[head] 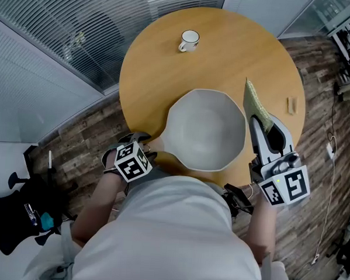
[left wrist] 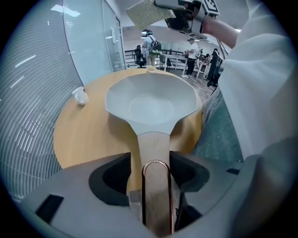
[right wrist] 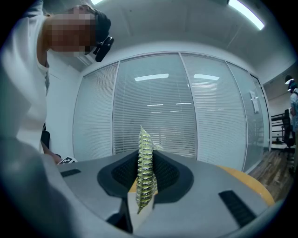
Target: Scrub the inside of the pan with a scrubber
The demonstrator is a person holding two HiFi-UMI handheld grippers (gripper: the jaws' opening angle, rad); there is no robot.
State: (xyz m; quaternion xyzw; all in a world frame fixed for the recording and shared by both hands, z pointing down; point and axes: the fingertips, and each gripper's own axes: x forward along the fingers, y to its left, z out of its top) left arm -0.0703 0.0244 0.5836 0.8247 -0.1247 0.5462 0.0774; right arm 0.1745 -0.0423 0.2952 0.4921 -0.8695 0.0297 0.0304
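Note:
A pale grey pan [head: 206, 129] sits on the round wooden table [head: 149, 65], its wooden handle [left wrist: 156, 153] pointing toward me over the table's near edge. My left gripper [head: 148, 151] points steeply down at that handle. The handle lies between the jaws, with a gap showing on its left side, so the left gripper [left wrist: 150, 174] stands open around it. My right gripper [head: 259, 124] is held level above the pan's right rim, shut on a thin green-yellow scrubber [head: 256, 100] that stands on edge between the pads [right wrist: 145, 167]. The pan's inside is bare.
A white mug [head: 189, 40] stands at the table's far side, and a small wooden block [head: 291, 105] lies near the right edge. A glass wall with blinds curves behind the table. A black object [head: 19, 216] sits on the floor at my left.

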